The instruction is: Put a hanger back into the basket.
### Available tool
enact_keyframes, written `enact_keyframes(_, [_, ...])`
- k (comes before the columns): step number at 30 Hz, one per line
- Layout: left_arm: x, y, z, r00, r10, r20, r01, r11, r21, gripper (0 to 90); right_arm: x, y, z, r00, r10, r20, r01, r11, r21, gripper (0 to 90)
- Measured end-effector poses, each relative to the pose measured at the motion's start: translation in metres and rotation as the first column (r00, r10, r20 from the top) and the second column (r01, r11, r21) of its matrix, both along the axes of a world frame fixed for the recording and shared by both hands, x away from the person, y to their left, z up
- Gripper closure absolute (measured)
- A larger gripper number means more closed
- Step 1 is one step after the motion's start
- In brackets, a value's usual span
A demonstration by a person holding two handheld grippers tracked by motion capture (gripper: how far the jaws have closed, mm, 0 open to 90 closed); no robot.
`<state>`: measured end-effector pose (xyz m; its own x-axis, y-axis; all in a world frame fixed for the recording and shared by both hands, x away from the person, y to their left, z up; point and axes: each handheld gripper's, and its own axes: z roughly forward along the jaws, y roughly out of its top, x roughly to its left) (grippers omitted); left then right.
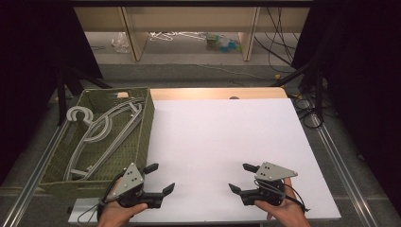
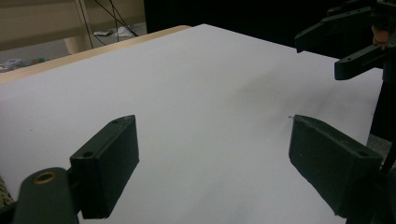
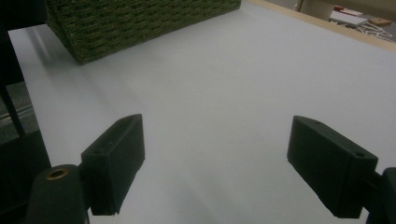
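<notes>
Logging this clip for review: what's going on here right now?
A person holds the left gripper and the right gripper low over the near edge of the white table, jaws open and holding nothing. A green woven basket at the table's left edge holds grey clothes hangers, which neither gripper touches. The left gripper is the closer one to the basket.

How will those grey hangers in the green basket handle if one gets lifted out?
The hangers look like thin moulded plastic: probably light and fairly stiff. They lie overlapped in the woven basket, so the hooks may snag and drag a neighbour along. Smooth, narrow bars could slip or twist in the open left tongs.
</notes>
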<state>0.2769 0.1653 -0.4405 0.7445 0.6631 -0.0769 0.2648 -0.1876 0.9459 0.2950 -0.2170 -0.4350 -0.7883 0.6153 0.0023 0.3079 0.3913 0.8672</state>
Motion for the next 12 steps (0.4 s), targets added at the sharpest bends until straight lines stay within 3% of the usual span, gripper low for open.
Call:
enact_keyframes(6, [-0.0009,0.0002,-0.0002,1.0,0.003,-0.009,-0.003,0.9999,0.01,15.9,0.0004,0.0002,-0.0003,0.9999,-0.005,0.012,0.005,1.0,-0.005,20.1])
enact_keyframes(8, [-0.0012,-0.0018,-0.0027,0.9998,0.003,-0.02,-0.003,1.0,0.003,15.9,0.0007,0.0003,-0.0008,1.0,-0.007,0.006,0.007,1.0,-0.005,20.2])
enact_keyframes(12, [-0.0024,-0.0052,-0.0047,0.9997,-0.014,-0.021,0.015,0.9995,0.028,15.9,0.0004,0.0005,-0.0013,0.9999,-0.008,-0.01,0.008,1.0,0.0,20.0])
